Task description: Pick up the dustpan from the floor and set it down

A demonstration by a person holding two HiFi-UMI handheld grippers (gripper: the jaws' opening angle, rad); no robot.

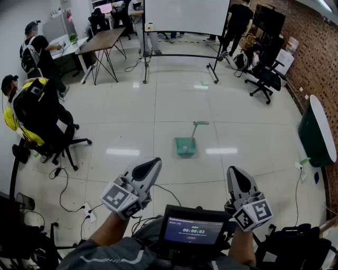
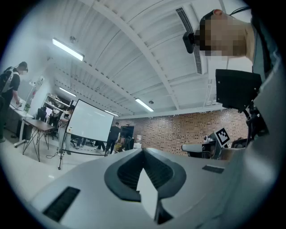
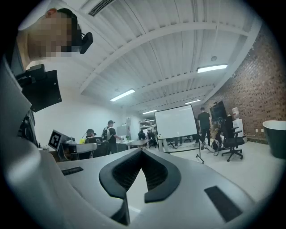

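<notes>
A green dustpan (image 1: 185, 145) lies on the tiled floor ahead of me, its long handle (image 1: 199, 124) pointing away. Both grippers are held level near my body, well short of the dustpan. My left gripper (image 1: 152, 164) sits down and to the left of it, jaws together with nothing between them. My right gripper (image 1: 235, 173) sits down and to the right of it, also shut and empty. In the left gripper view the jaws (image 2: 144, 152) meet at their tips. The right gripper view shows its jaws (image 3: 142, 152) the same way. Neither gripper view shows the dustpan.
A whiteboard on a wheeled stand (image 1: 187, 16) stands at the far side, with a table (image 1: 103, 39) to its left. A seated person (image 1: 31, 108) and cables (image 1: 67, 182) are at the left. An office chair (image 1: 266, 79) and a dark tub (image 1: 317, 132) are at the right.
</notes>
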